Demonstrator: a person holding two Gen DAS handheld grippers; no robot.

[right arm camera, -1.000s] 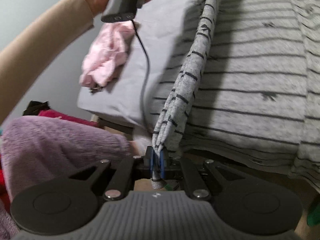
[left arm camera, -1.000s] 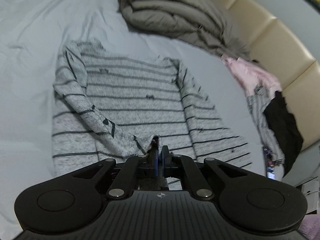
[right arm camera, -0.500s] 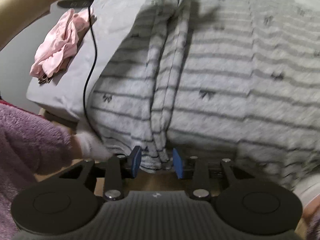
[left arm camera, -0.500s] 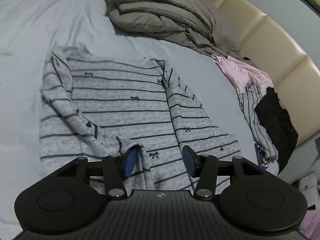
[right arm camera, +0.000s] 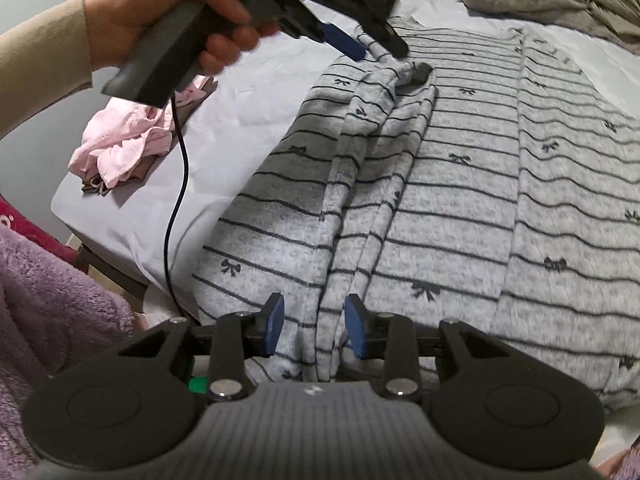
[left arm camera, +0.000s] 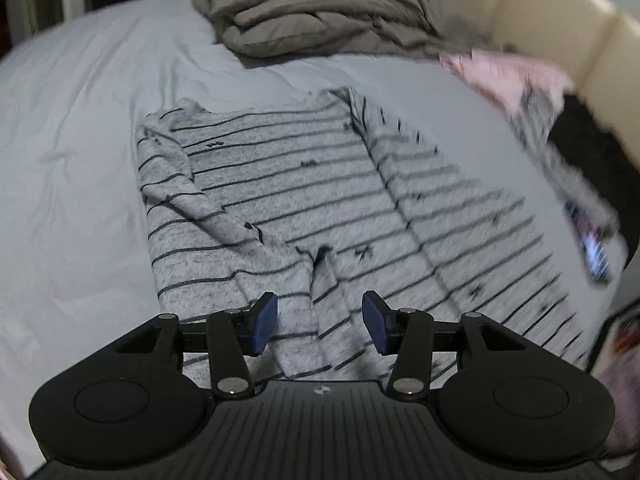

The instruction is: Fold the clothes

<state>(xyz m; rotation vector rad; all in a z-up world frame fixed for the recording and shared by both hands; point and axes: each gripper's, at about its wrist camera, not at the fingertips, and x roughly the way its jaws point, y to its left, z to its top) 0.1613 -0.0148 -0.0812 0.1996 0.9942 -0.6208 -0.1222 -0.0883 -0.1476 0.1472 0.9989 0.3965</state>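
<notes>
Top [left arm camera: 320, 184] lies flat on bed [left arm camera: 80, 160], sleeve [right arm camera: 372, 184] folded over its middle. Risk: sleeve bunched and loose, next grab could drag it off the fold. Left claw [left arm camera: 320, 322] spread, closing slightly, and right claw [right arm camera: 314, 330] spread, both empty. A second ago both pinched the sleeve; now dropped.

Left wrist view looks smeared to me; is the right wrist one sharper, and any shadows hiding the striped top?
Left wrist view: motion blur smears the striped top, worst at the right edge. Right wrist view: sharp, bow prints readable; only the hand blurs slightly, and the left gripper shadows the sleeve cuff.
</notes>
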